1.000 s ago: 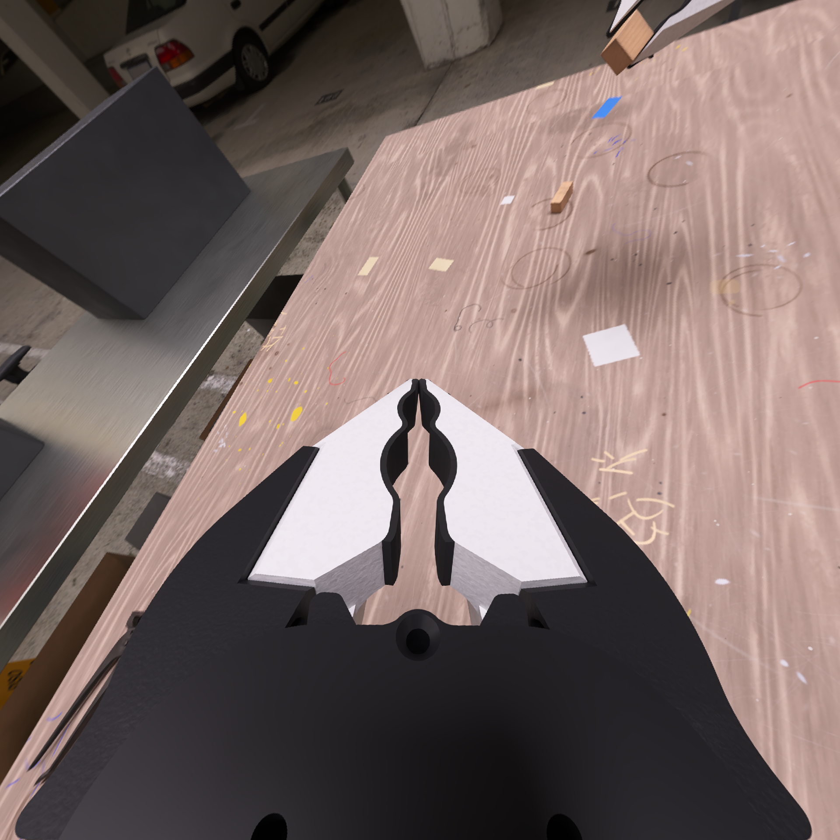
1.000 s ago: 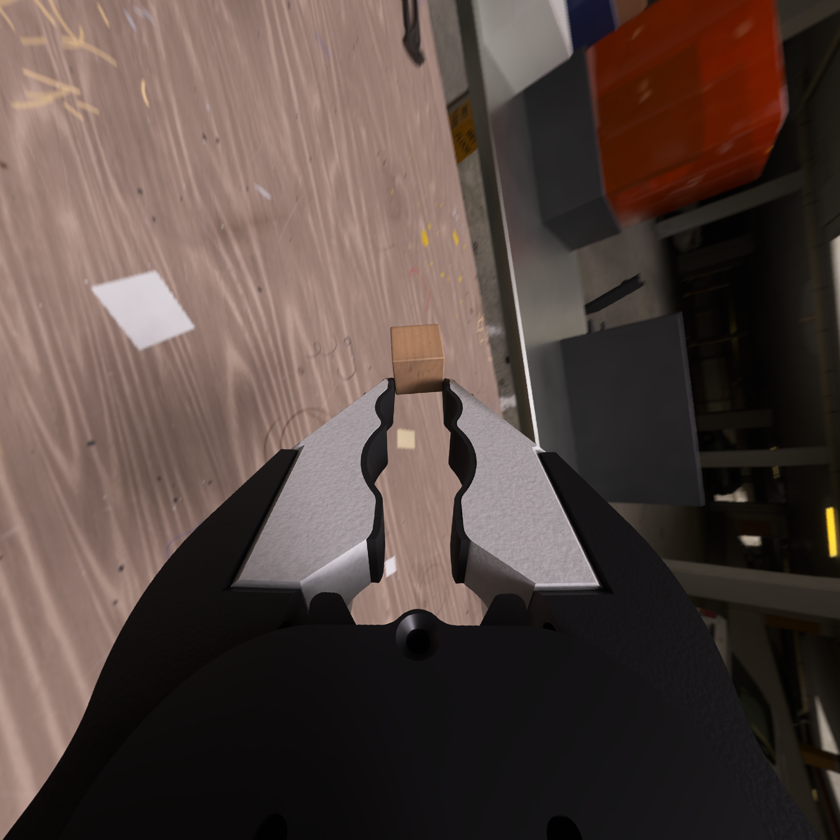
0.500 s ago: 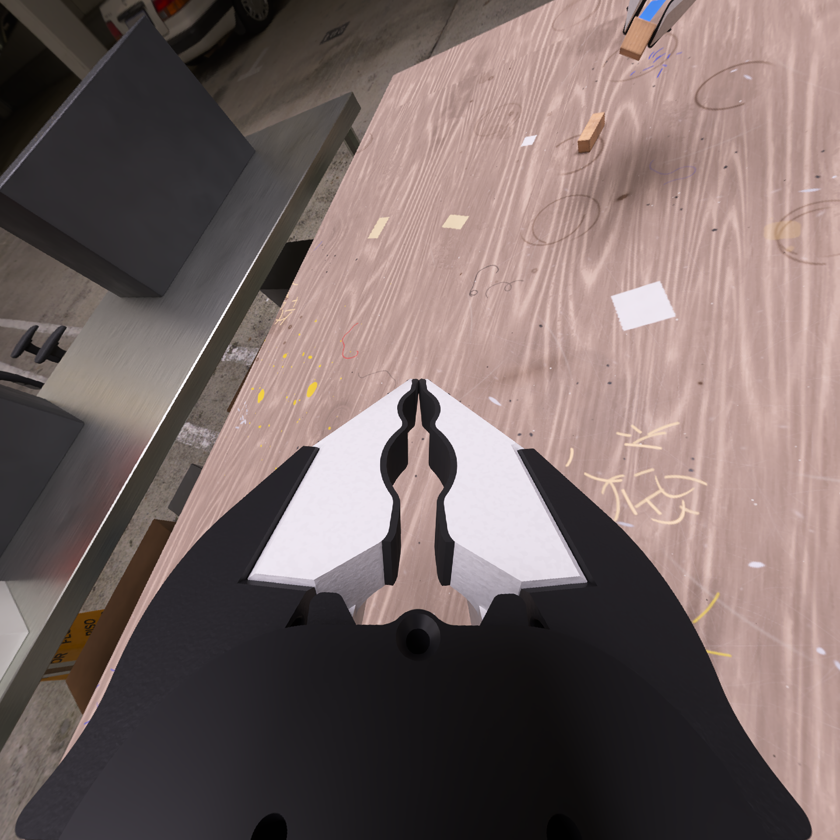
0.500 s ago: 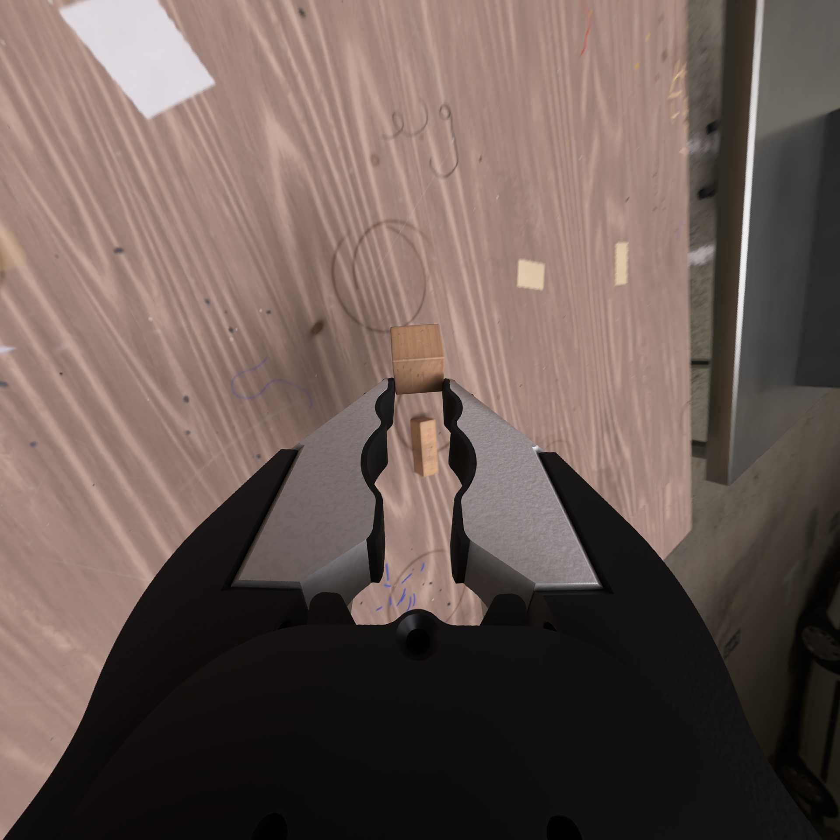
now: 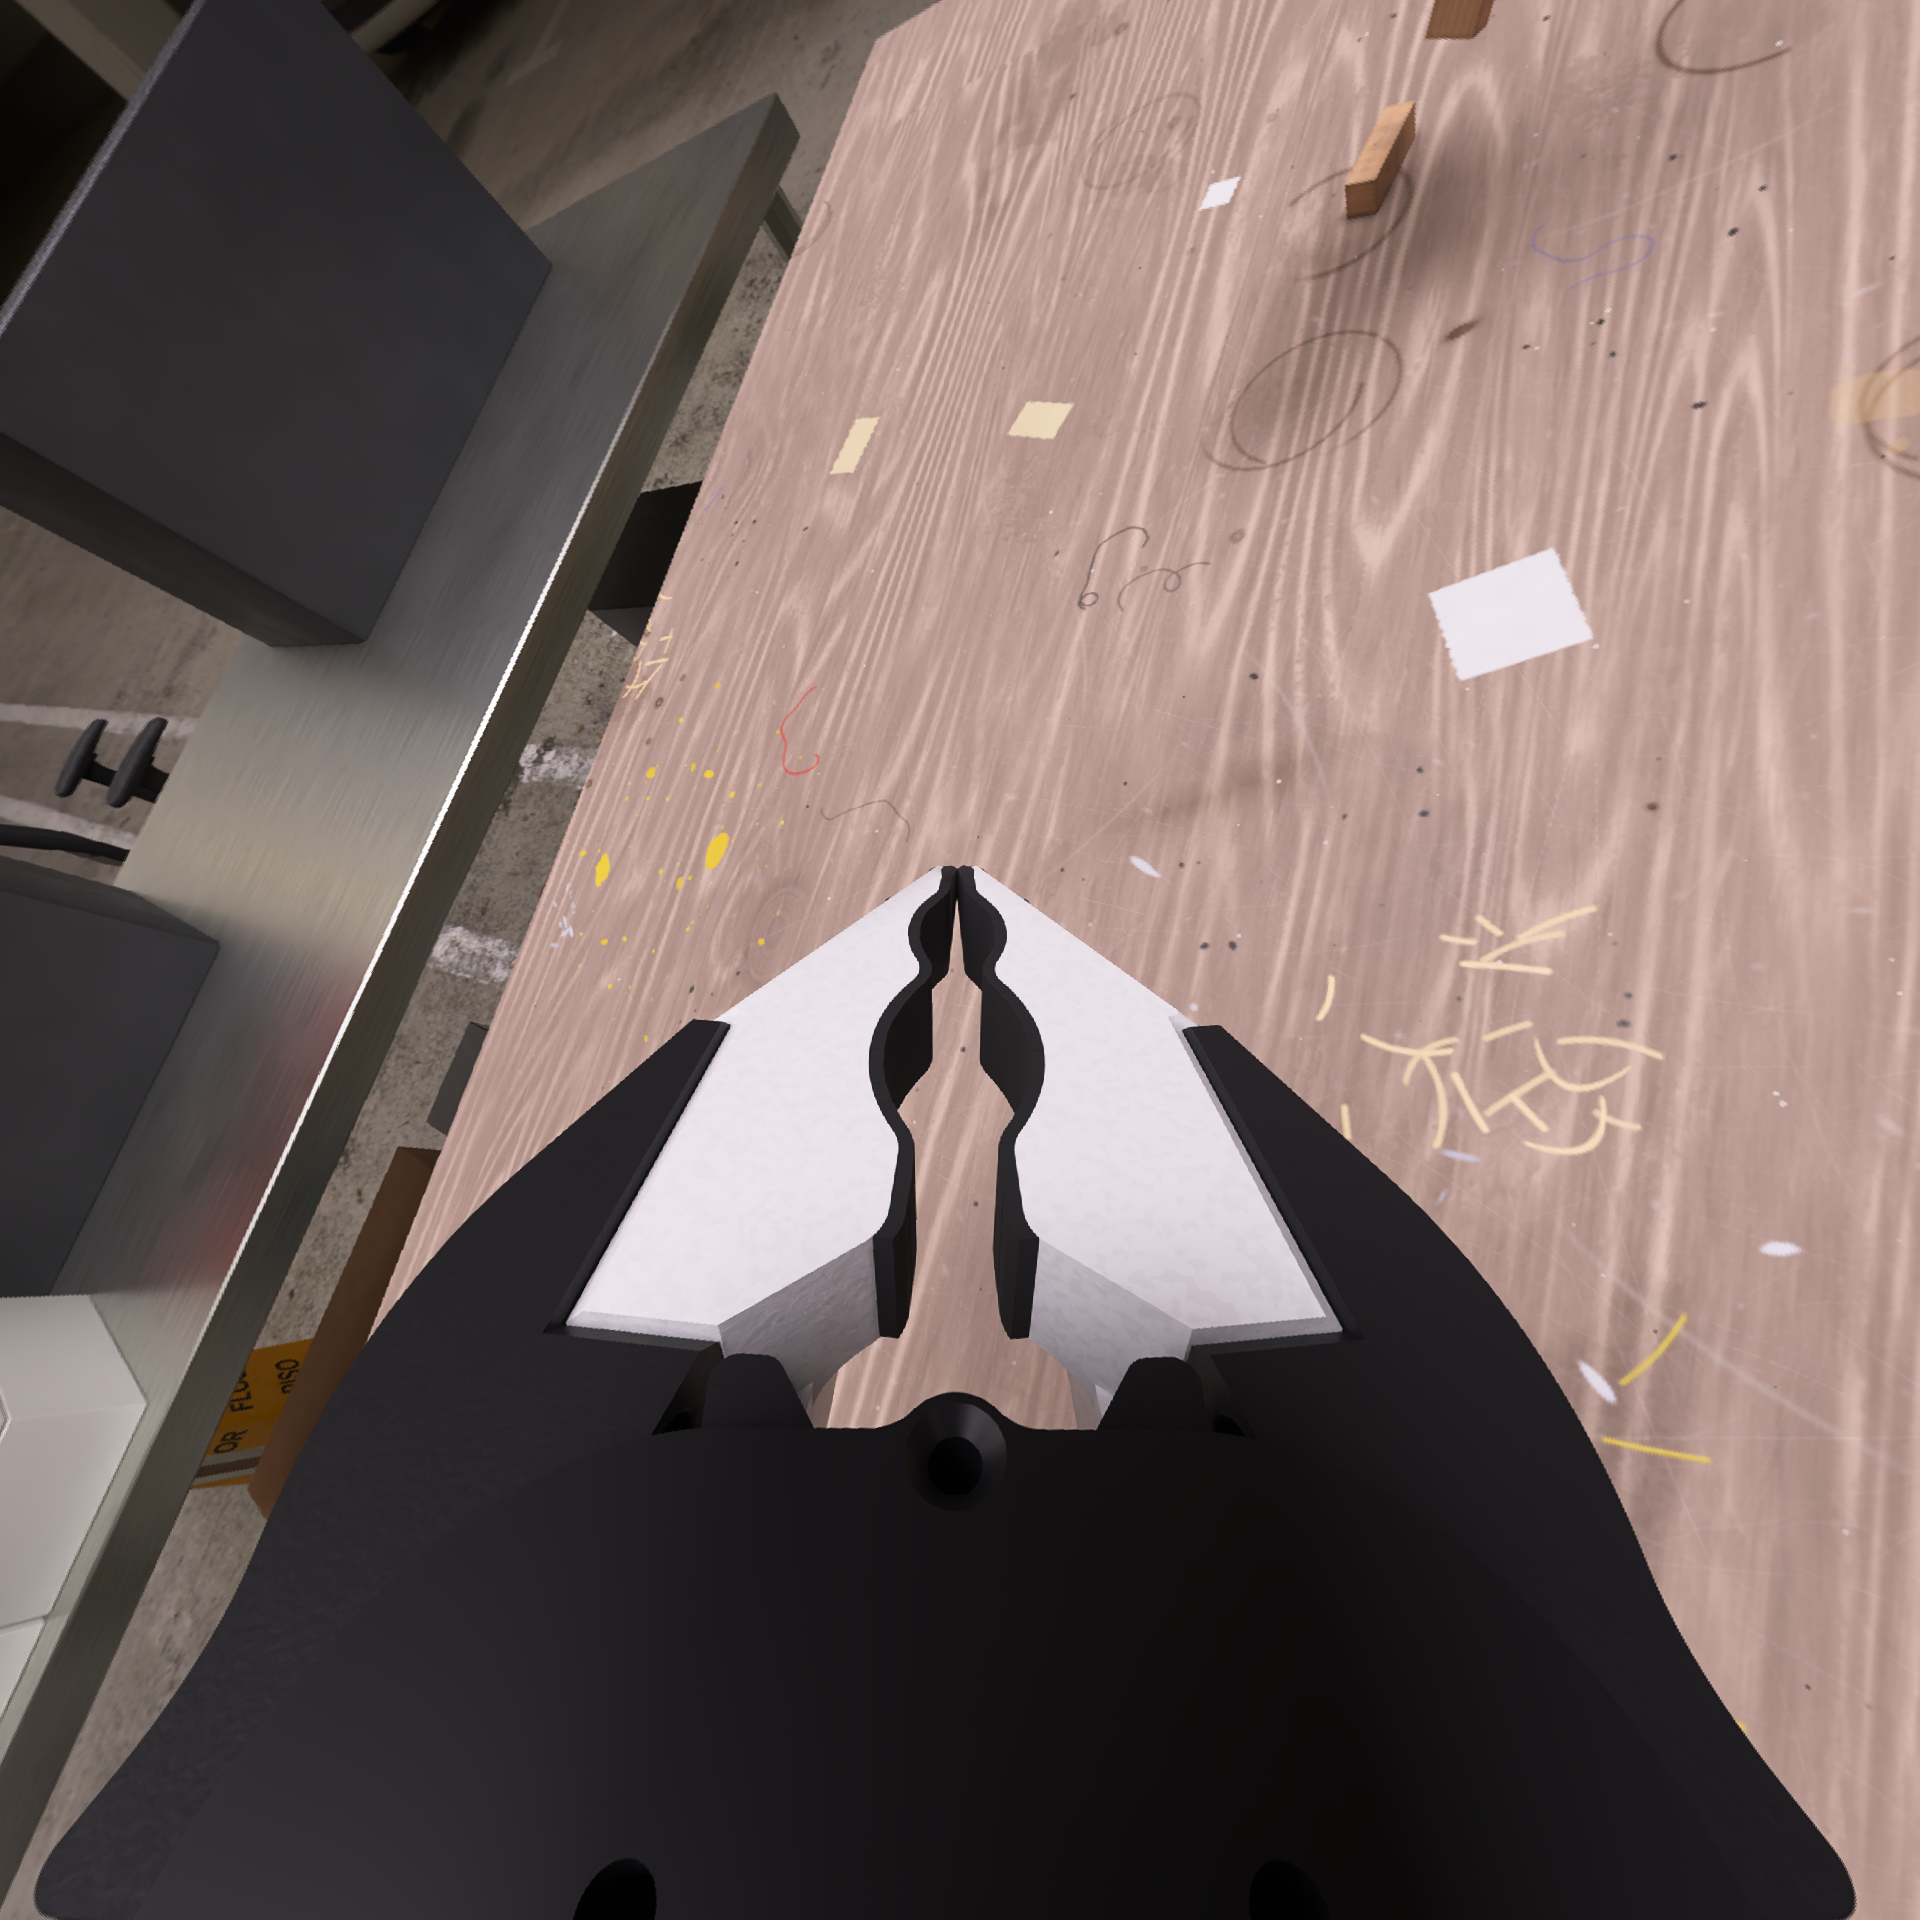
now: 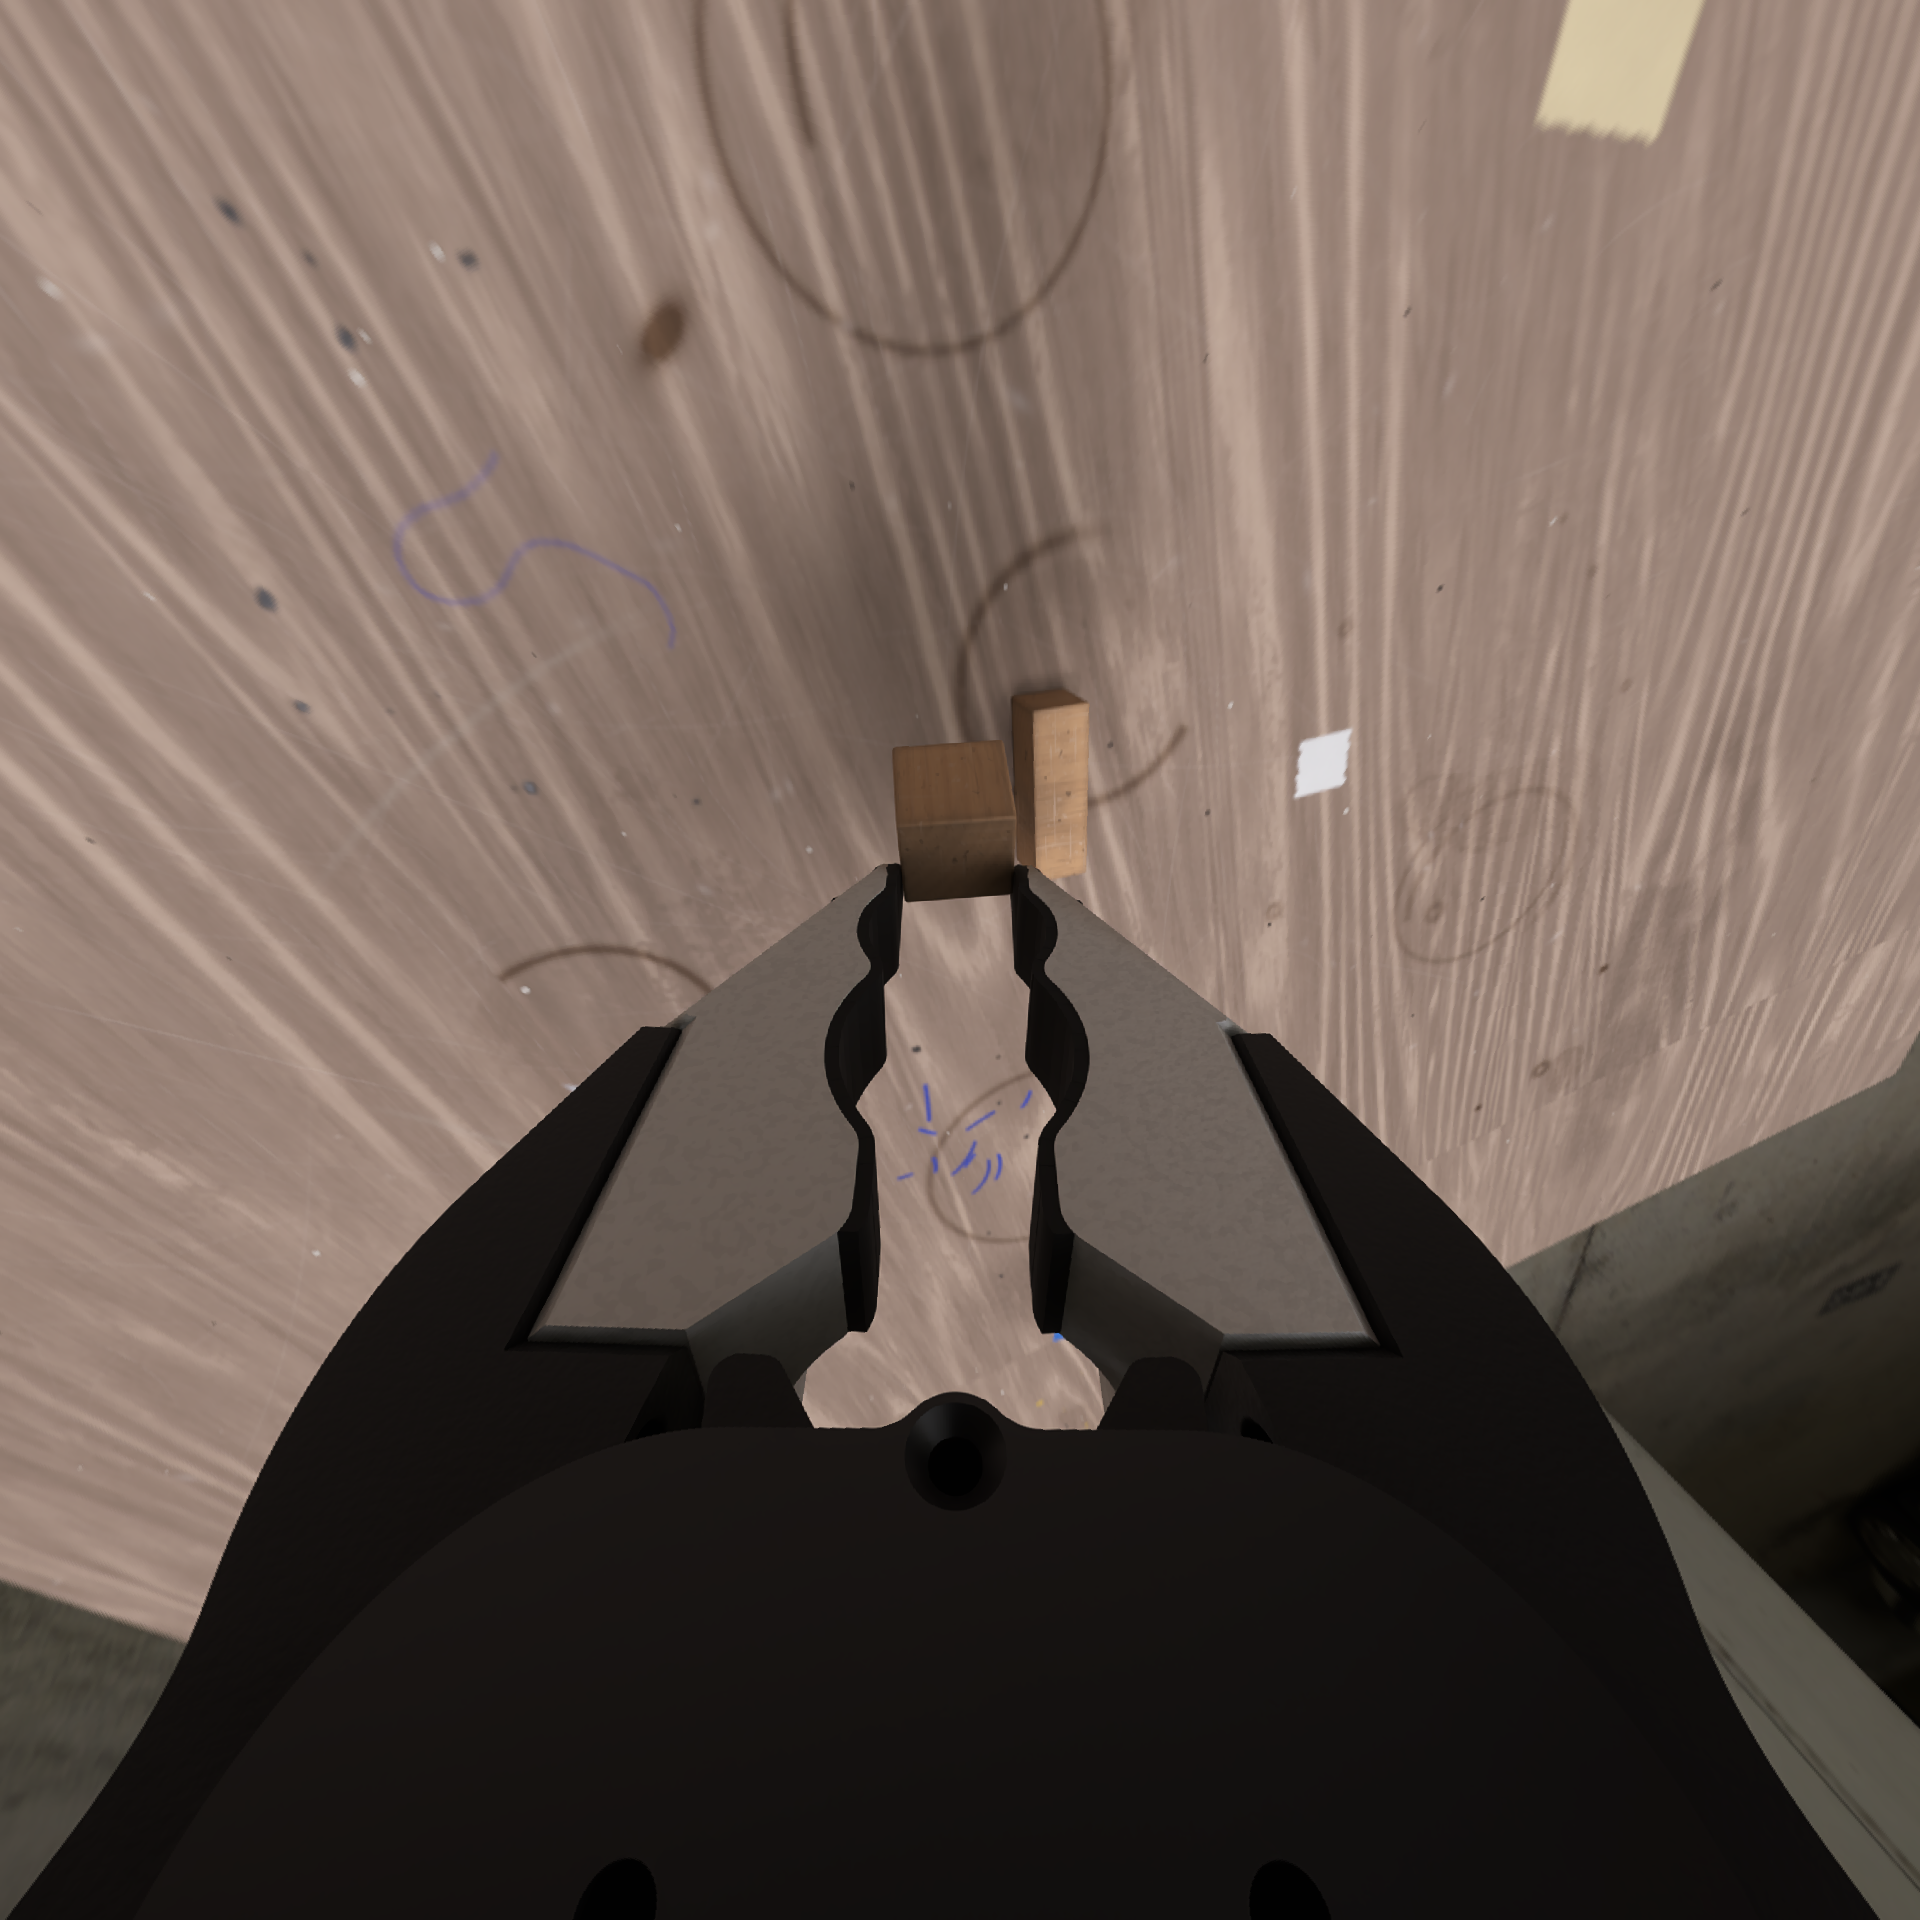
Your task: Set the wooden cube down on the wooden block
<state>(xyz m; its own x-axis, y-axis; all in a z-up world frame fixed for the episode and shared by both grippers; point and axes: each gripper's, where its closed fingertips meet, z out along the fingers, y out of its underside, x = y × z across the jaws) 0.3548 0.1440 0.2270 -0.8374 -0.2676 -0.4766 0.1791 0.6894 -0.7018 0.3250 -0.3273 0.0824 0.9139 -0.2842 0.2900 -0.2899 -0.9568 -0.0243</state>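
My right gripper [image 6: 954,883] is shut on the wooden cube [image 6: 952,816], held at its fingertips above the table. The wooden block [image 6: 1051,781], a small pale oblong, lies on the table just right of and beyond the cube in the right wrist view. In the left wrist view the block [image 5: 1378,159] lies far off at the upper right, and the cube's lower edge [image 5: 1455,18] shows at the top edge above it. My left gripper [image 5: 956,883] is shut and empty, over the table near its left edge.
The wooden table [image 5: 1299,790] carries a white square patch [image 5: 1509,613], small tan patches [image 5: 1039,420] and pen marks. A grey metal bench [image 5: 343,686] with a dark box [image 5: 249,312] runs along the table's left side. The table's edge [image 6: 1558,1236] shows at lower right.
My right gripper has moved down and closer to the table with the cube; the block now sits just beyond the cube instead of between the fingers. My left gripper's view has shifted back.
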